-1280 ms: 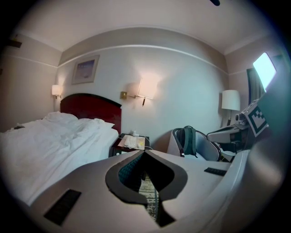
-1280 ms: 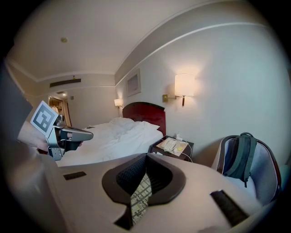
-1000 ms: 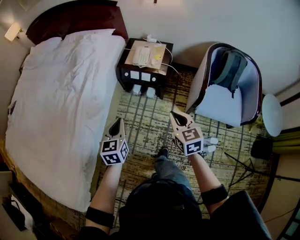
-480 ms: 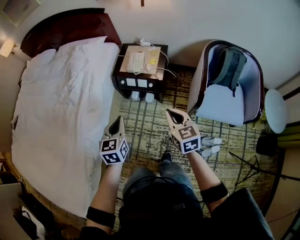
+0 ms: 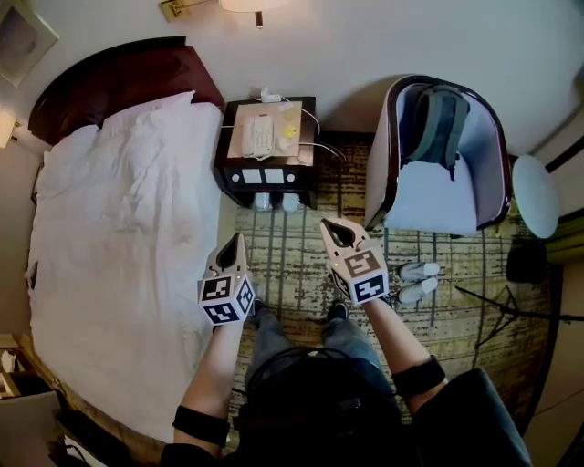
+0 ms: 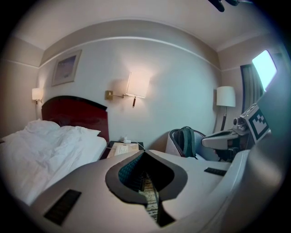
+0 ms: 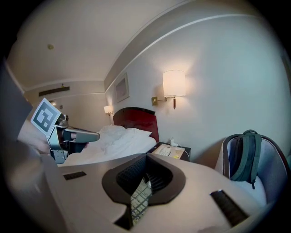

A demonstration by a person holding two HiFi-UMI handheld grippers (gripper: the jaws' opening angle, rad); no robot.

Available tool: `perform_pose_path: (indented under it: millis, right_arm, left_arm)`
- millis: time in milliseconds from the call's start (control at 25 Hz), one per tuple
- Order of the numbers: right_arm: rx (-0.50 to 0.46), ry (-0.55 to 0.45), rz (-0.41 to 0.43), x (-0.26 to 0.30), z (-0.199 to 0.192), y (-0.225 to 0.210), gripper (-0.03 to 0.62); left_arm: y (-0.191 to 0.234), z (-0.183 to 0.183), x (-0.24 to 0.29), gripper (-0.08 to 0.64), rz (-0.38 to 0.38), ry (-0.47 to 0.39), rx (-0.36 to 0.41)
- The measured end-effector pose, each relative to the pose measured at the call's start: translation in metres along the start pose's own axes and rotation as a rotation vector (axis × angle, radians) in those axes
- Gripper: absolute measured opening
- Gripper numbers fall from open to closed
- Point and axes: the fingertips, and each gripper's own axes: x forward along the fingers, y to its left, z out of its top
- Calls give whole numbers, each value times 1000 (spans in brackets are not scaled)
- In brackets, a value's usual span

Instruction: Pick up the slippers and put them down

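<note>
Black cuffs [image 5: 200,425] on your forearms sit at the bottom of the head view, above your dark trousers and one shoe on the floor.

Next out are the two grippers, held level with each other and pointing up the frame. The left gripper [image 5: 234,241] is left of centre and the right gripper [image 5: 332,226] is right of centre. Both have their jaws pressed fully together and neither holds anything. In each gripper view, only a sliver of carpet shows through the slot between the jaws.

Beneath them lies a carpet [image 5: 292,246] patterned in olive, cream and dark grid lines.

The slippers [image 5: 420,271], a white pair, lie on this carpet at centre right of the frame. They are side by side, one just above the other, with their long axes running roughly left to right across the frame. They are off to the right of the right gripper and slightly behind its tips, so the gripper points past them, not at them. The right gripper is clearly nearer, since the left one would have to cross your body. I judge that the coming move calls for swinging the right gripper rightward and down, with its jaws opened first.

Beyond the slippers is a pale armchair [image 5: 429,196] with a grey-green backpack [image 5: 438,123] propped in it. At upper centre is a dark nightstand [image 5: 266,169] carrying a telephone [image 5: 261,137]. A white bed [image 5: 119,237] fills the left, with a wall lamp [image 5: 251,5] at the top edge.
</note>
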Motion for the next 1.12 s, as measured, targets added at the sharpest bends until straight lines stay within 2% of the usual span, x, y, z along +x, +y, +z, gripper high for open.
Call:
perform_pose_path:
  millis: [440, 640, 800, 920, 1120]
  right_arm:
    - [60, 6, -152, 69, 6, 37, 3]
    - [81, 2, -209, 111, 12, 59, 3]
    - [80, 11, -252, 135, 15, 66, 3]
    - [64, 32, -270, 152, 13, 64, 3]
    - [75, 58, -287, 174, 1, 50, 32]
  left_arm:
    - [78, 17, 32, 3, -151, 20, 59]
    - [126, 21, 51, 3, -205, 19, 99]
    - [147, 23, 62, 3, -243, 25, 124]
    - [162, 19, 73, 3, -235, 32, 130]
    - [176, 5, 90, 3, -187, 55, 61]
